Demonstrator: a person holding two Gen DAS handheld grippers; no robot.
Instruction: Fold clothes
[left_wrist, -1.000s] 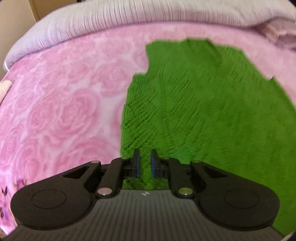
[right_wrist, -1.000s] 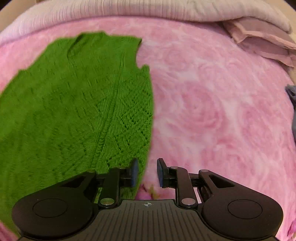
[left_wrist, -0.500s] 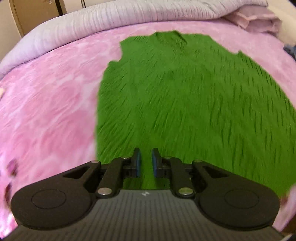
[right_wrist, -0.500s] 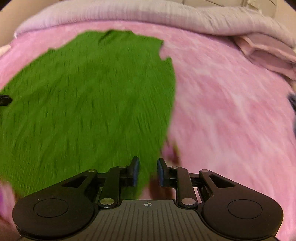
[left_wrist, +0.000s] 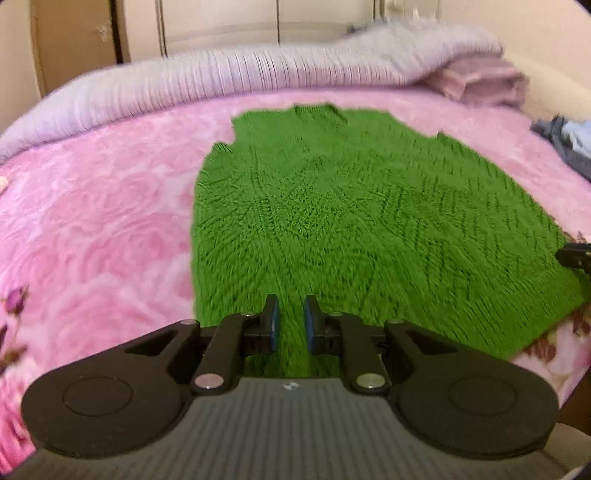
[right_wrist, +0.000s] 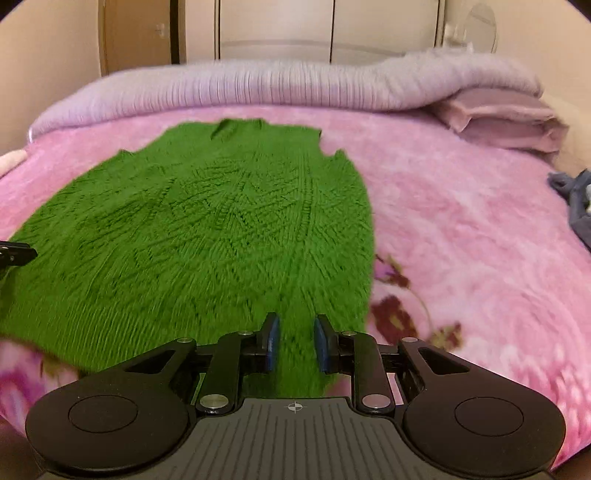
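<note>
A green knitted sleeveless top (left_wrist: 351, 221) lies flat on the pink rose-patterned blanket (left_wrist: 92, 240), neckline at the far end. It also shows in the right wrist view (right_wrist: 207, 229). My left gripper (left_wrist: 290, 321) hovers over the top's near hem toward its left side, jaws slightly apart and empty. My right gripper (right_wrist: 295, 341) hovers over the near hem toward the right side, jaws slightly apart and empty. The tip of the right gripper shows at the right edge of the left wrist view (left_wrist: 574, 254).
A lilac ribbed quilt (right_wrist: 258, 85) is bunched along the far side of the bed, with folded mauve cloth (right_wrist: 506, 118) at the far right. A grey-blue garment (right_wrist: 576, 199) lies at the right edge. Cupboard doors (right_wrist: 277, 26) stand behind.
Both grippers have pulled back toward the near edge of the bed and risen, so the whole top and the cupboards now show. The jaws stay slightly apart.
</note>
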